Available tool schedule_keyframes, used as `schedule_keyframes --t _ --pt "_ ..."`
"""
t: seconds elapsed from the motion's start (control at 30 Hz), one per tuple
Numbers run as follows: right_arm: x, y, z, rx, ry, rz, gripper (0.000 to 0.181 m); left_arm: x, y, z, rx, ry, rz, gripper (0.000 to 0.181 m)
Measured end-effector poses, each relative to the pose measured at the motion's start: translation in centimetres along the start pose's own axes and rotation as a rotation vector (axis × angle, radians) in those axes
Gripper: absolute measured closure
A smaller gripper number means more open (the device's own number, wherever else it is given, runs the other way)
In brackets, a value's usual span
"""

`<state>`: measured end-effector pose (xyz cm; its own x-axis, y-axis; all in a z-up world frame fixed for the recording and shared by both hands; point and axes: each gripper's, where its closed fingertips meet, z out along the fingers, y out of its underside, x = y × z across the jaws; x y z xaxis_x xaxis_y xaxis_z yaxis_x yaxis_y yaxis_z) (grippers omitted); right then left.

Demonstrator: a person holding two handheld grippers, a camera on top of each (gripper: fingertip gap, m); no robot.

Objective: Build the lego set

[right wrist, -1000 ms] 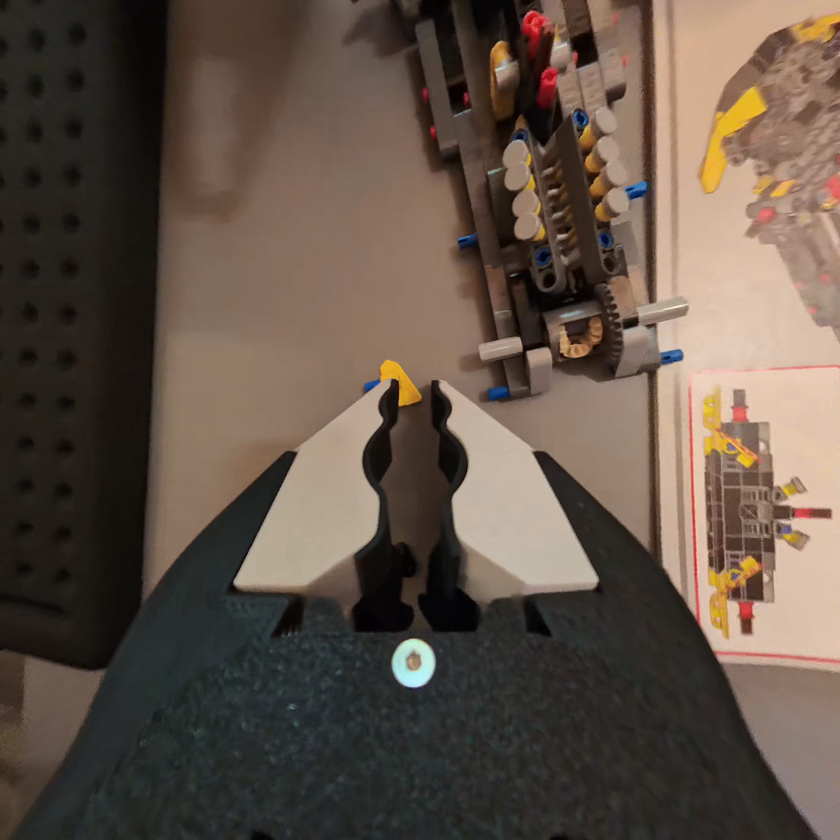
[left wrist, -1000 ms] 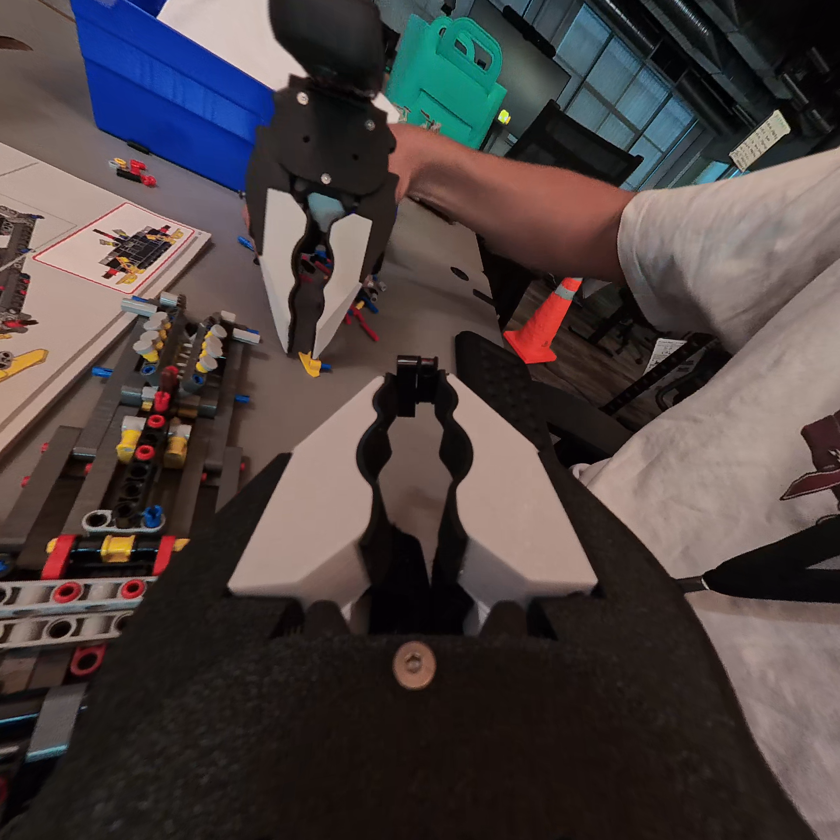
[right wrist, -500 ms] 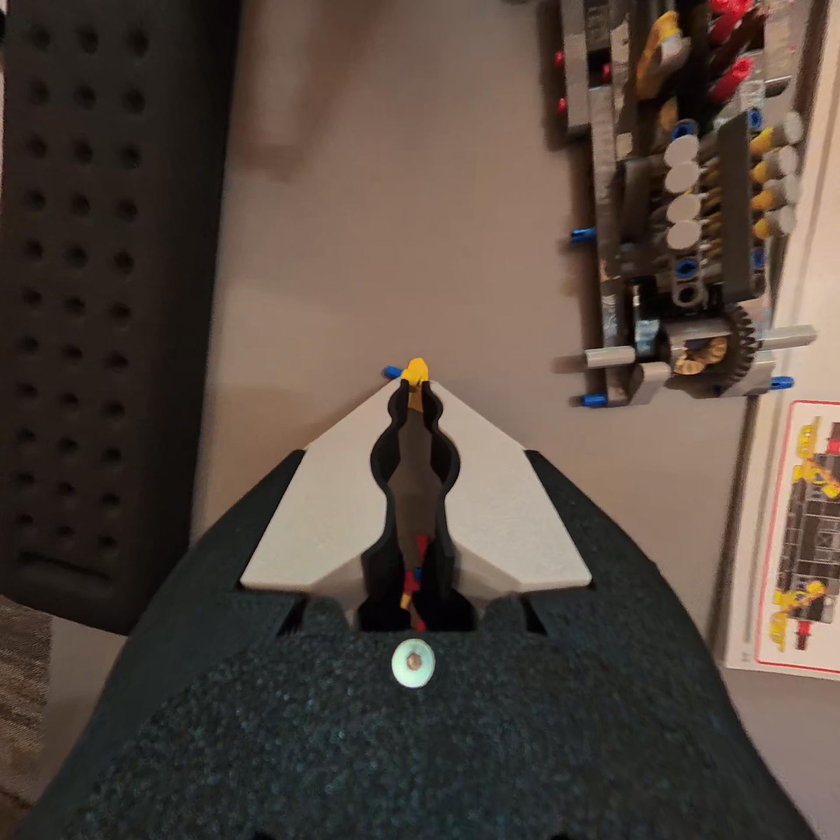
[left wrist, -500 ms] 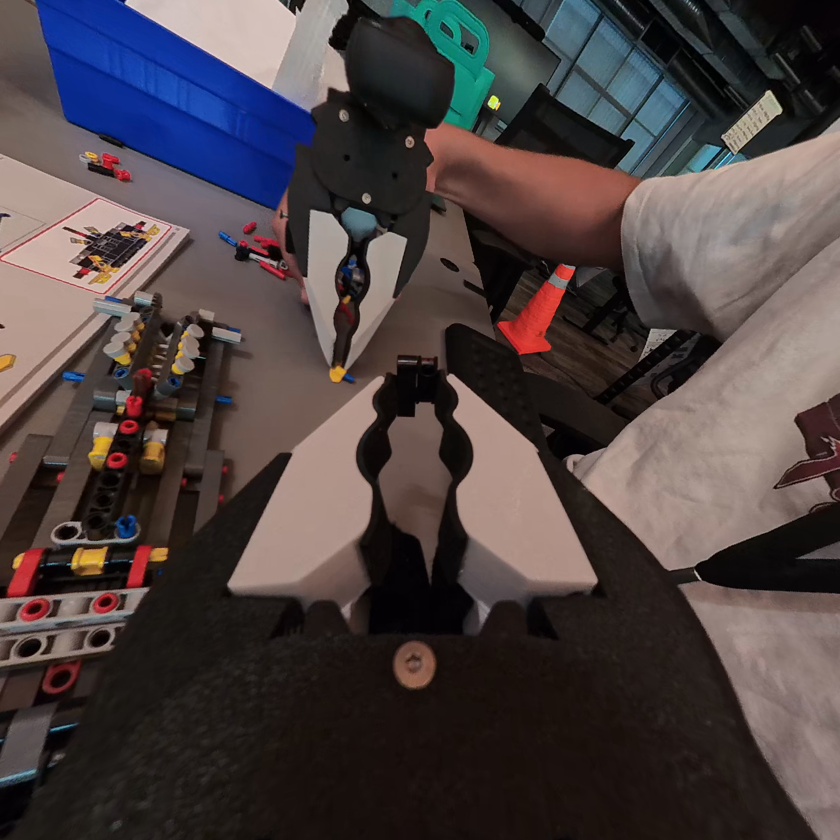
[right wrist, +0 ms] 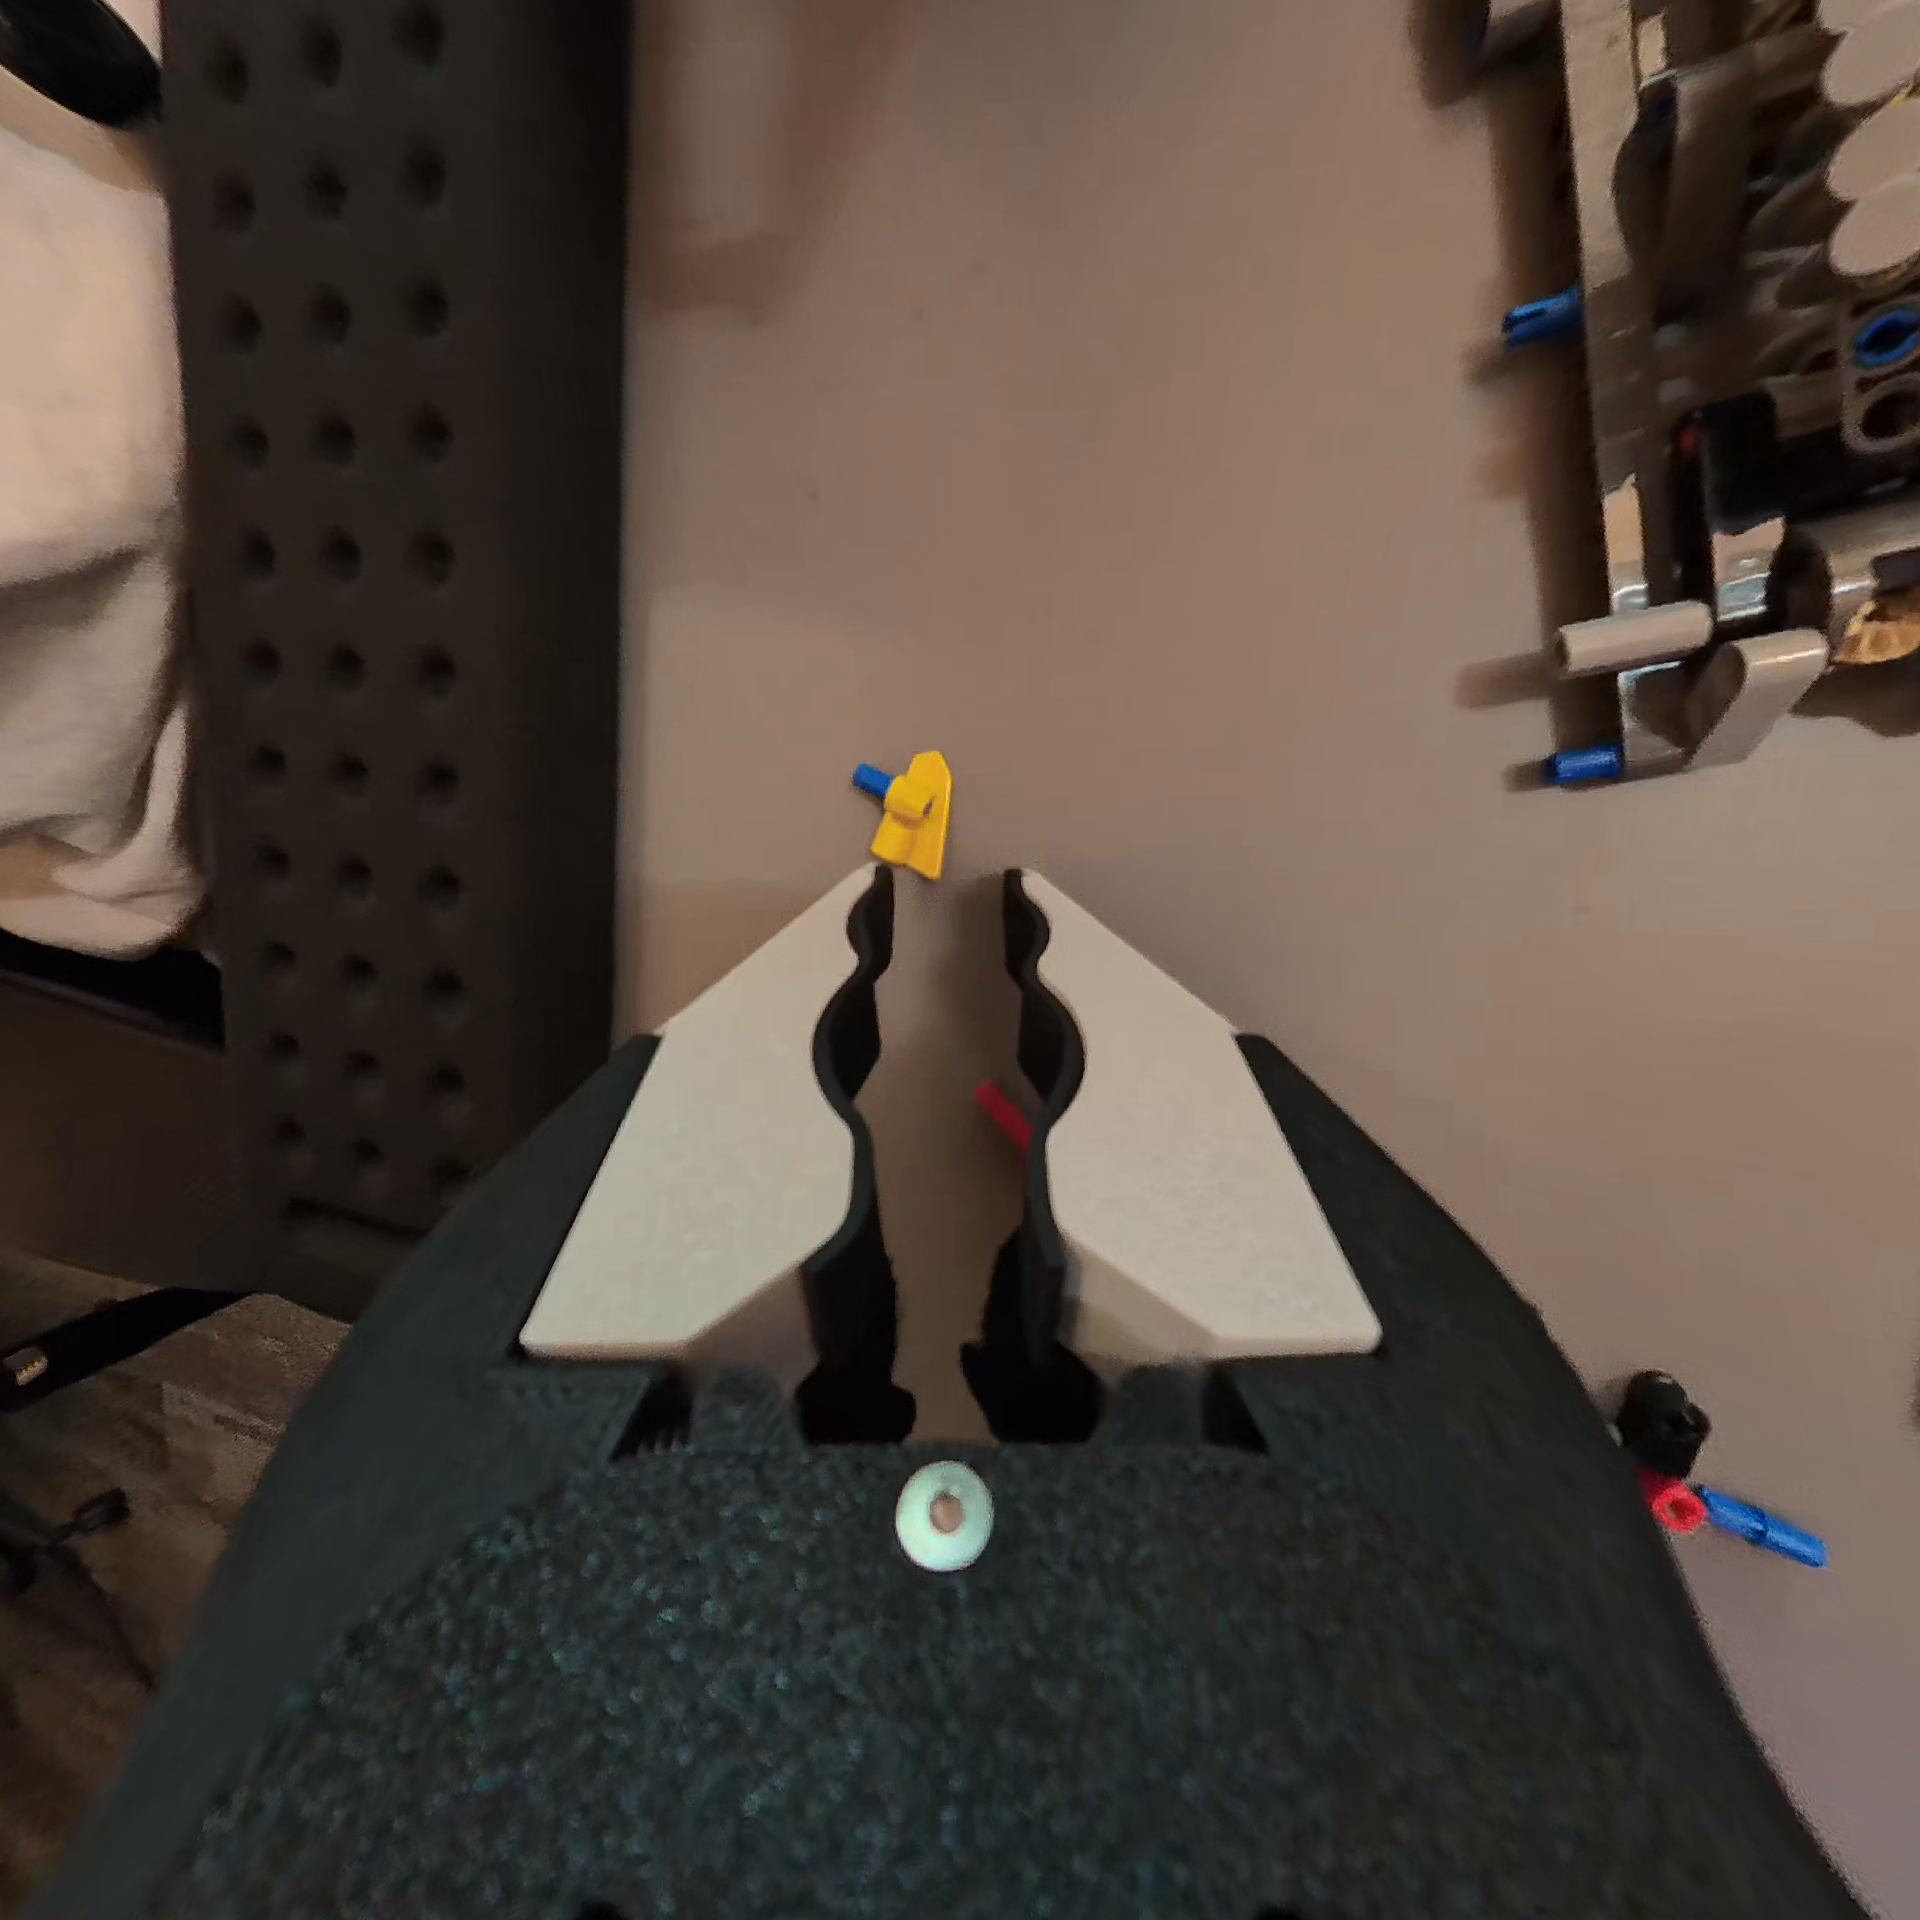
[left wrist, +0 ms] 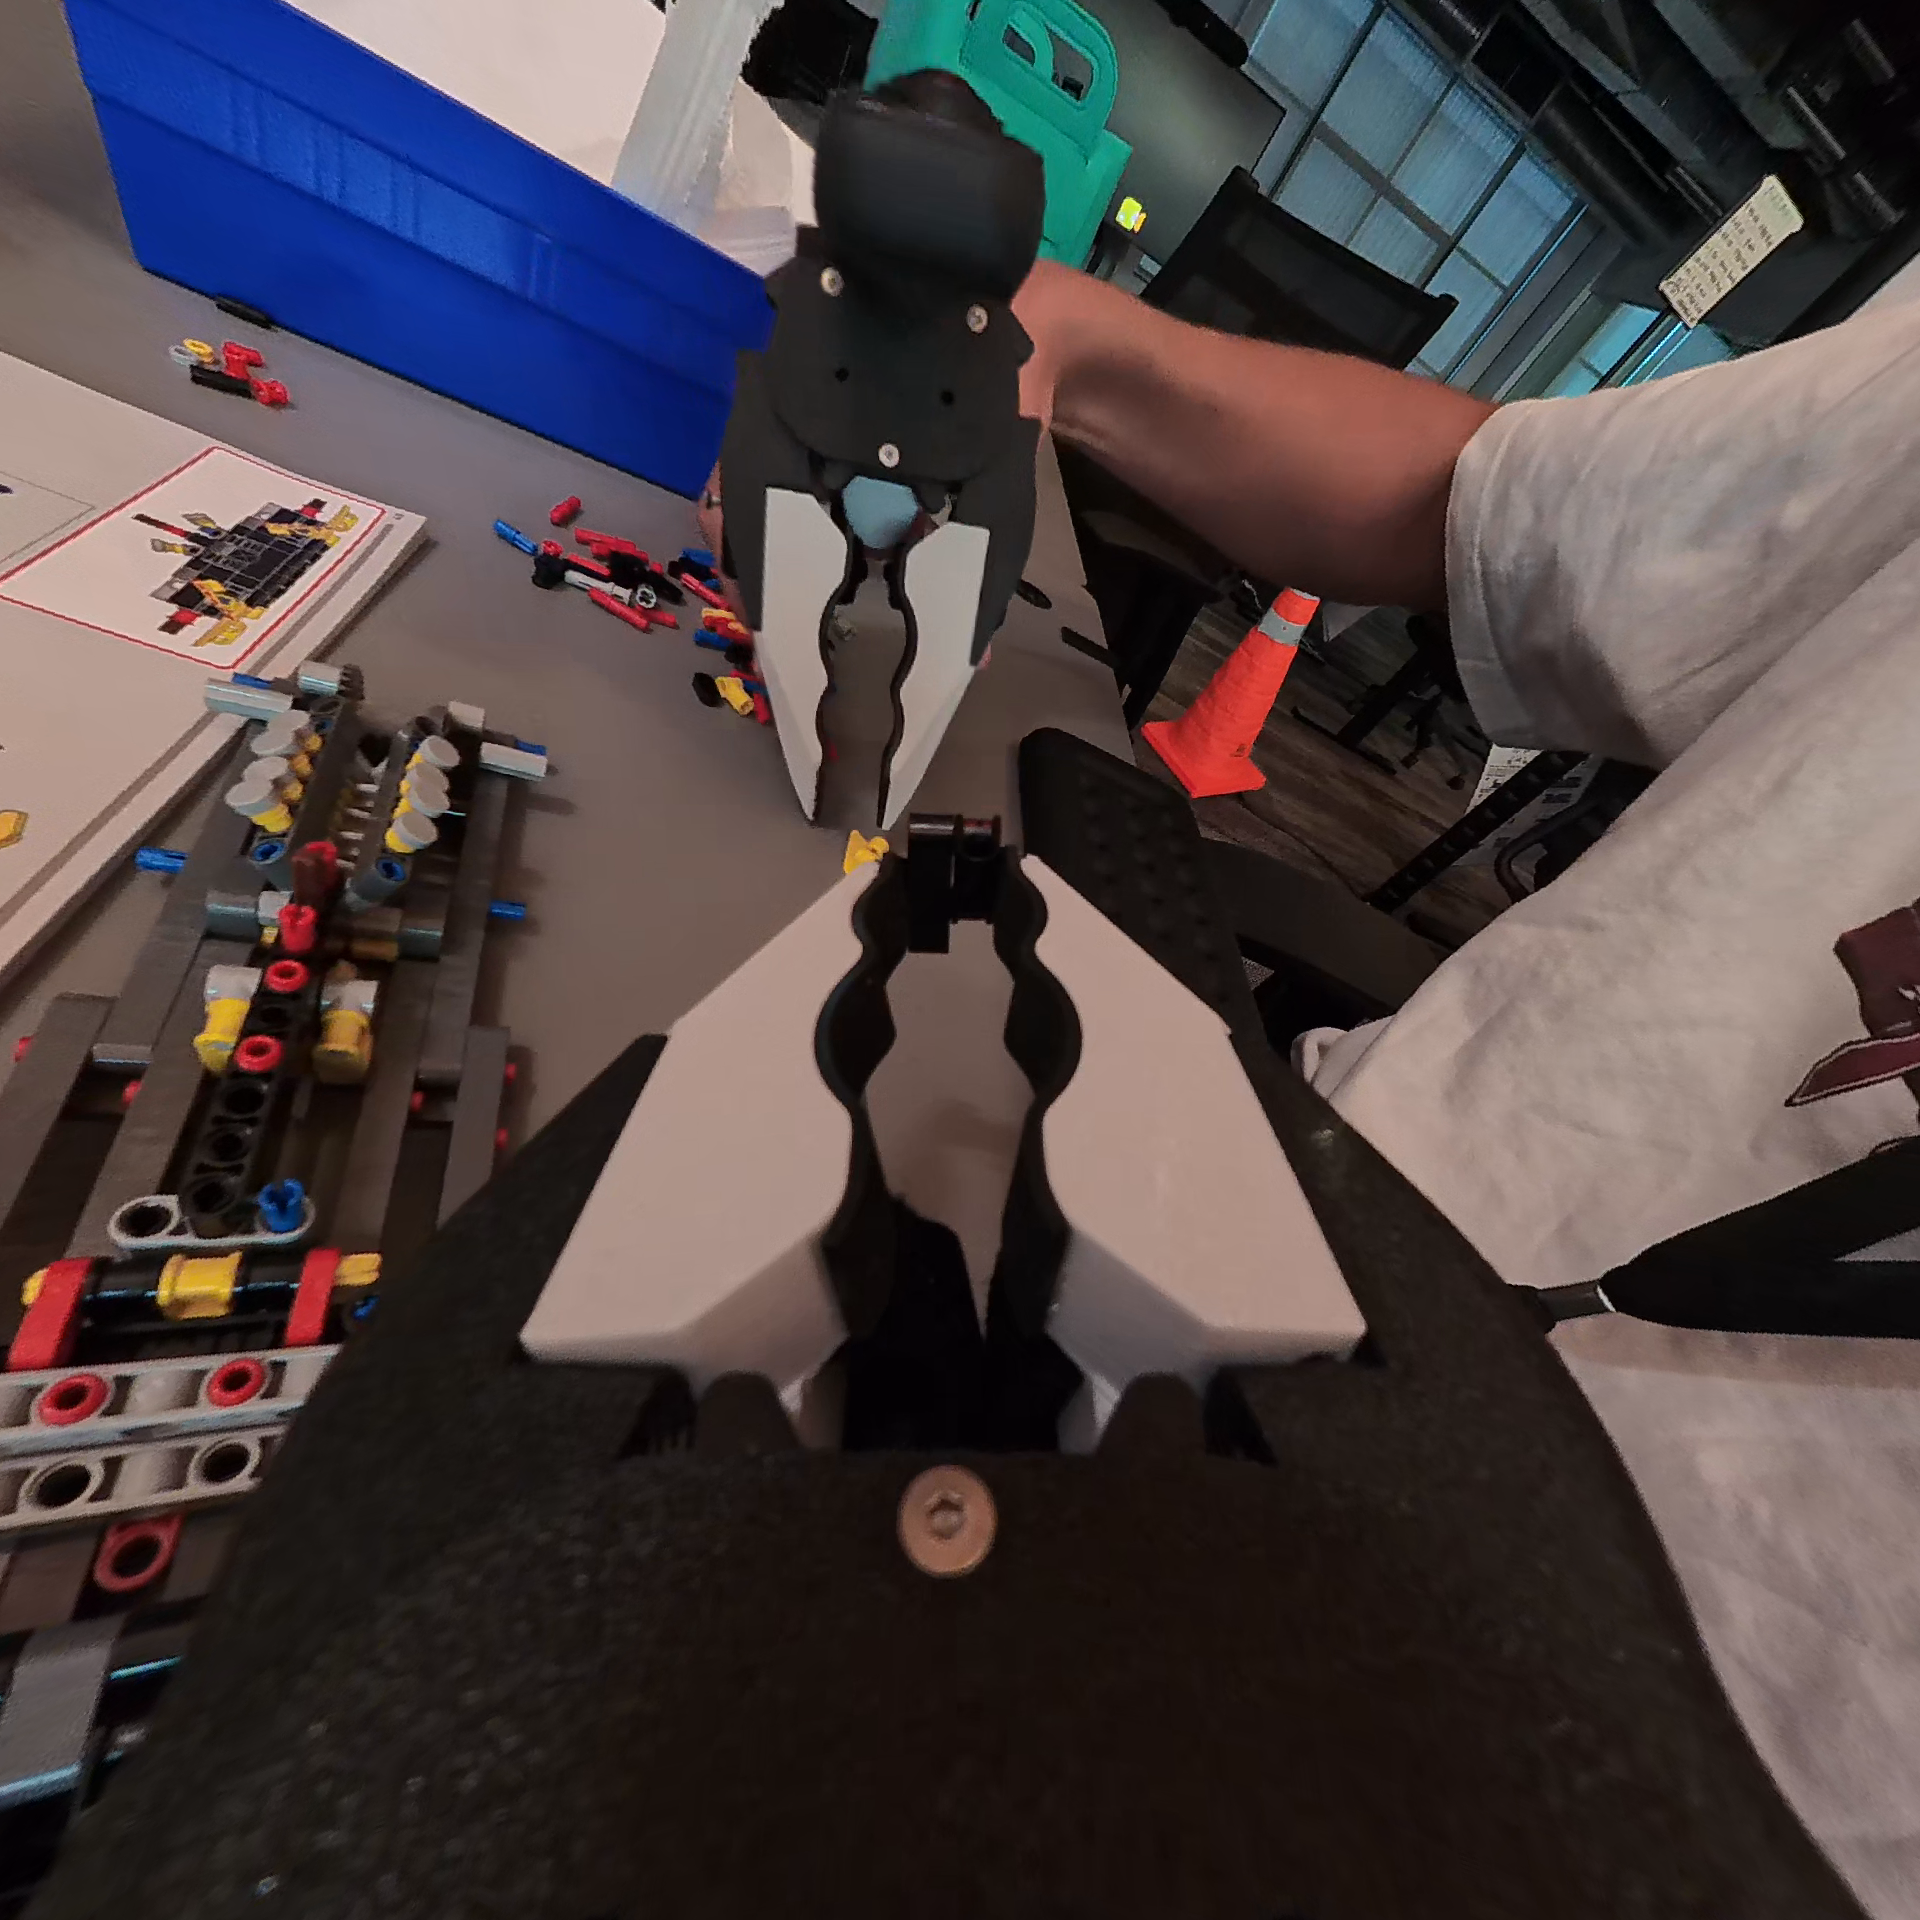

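My left gripper (left wrist: 951, 873) is shut on a small black lego piece (left wrist: 948, 868) and holds it just above the grey table. A small yellow piece with a blue pin (right wrist: 914, 810) lies on the table just beyond my right gripper (right wrist: 945, 881), which is open and empty. In the left wrist view the yellow piece (left wrist: 862, 850) sits between the right gripper's tips (left wrist: 847, 816) and my black piece. The long lego chassis (left wrist: 260, 987) lies to the left; its end also shows in the right wrist view (right wrist: 1714, 416).
An instruction booklet (left wrist: 187, 561) lies beyond the chassis, a blue bin (left wrist: 416, 239) behind it. Loose red, blue and black pieces (left wrist: 634, 582) are scattered near the bin. A black perforated chair part (right wrist: 395, 623) is at the table edge. A person's arm (left wrist: 1247, 457) reaches across. Some 15 centimeters of space lies between my two pairs of fingers.
The right gripper closed on the yellow piece, carried it away from the chassis toward the table edge, then opened and left it on the table. The left gripper kept its black piece.
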<state>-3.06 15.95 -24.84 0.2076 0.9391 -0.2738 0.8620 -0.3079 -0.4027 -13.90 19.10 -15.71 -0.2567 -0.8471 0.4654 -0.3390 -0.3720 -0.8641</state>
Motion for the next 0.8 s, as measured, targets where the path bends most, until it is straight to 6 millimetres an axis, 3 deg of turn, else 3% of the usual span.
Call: schedule_keyframes --t 0.4,0.8 --pt "-0.5 -0.5 0.7 -0.168 0.224 -0.092 0.162 0.2 0.2 0.1 -0.009 0.007 0.001 0.166" --pt "-0.7 -1.0 1.0 -0.053 0.237 -0.093 0.175 0.3 0.2 0.2 -0.012 0.005 0.008 0.166"
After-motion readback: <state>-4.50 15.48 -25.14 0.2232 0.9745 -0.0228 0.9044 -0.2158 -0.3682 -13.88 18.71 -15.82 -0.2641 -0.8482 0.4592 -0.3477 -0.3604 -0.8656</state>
